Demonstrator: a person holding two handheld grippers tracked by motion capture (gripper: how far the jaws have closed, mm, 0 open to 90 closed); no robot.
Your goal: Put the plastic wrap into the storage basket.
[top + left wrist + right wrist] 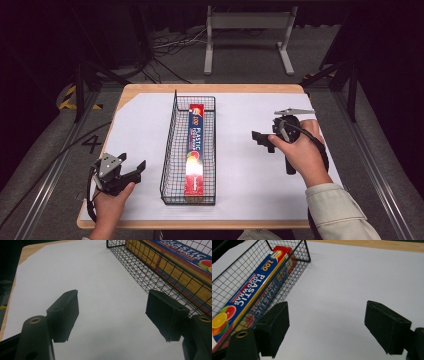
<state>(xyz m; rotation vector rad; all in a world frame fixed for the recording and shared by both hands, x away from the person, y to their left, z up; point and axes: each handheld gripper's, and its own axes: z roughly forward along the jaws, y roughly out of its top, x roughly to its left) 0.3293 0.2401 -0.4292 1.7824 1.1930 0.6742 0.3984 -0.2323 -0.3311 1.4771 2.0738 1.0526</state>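
Note:
A long box of plastic food wrap (195, 150) lies lengthwise in a black wire basket (170, 145) at the middle of the table. My left gripper (136, 172) rests near the front left, jaws pointing at the basket, open and empty. In the left gripper view the gripper (112, 295) faces bare white paper, with the basket (140, 267) and box (180, 255) at upper right. My right gripper (261, 141) hovers right of the basket, open, nothing between its jaws. The right gripper view has that gripper (327, 305) over white paper, the basket (242, 272) and box (249, 292) at left.
A white sheet (240, 165) covers most of the wooden table (210, 88). Beyond the far edge a grey metal stand (248, 22) and cables lie on the floor. Dark tripod legs stand at both sides of the table.

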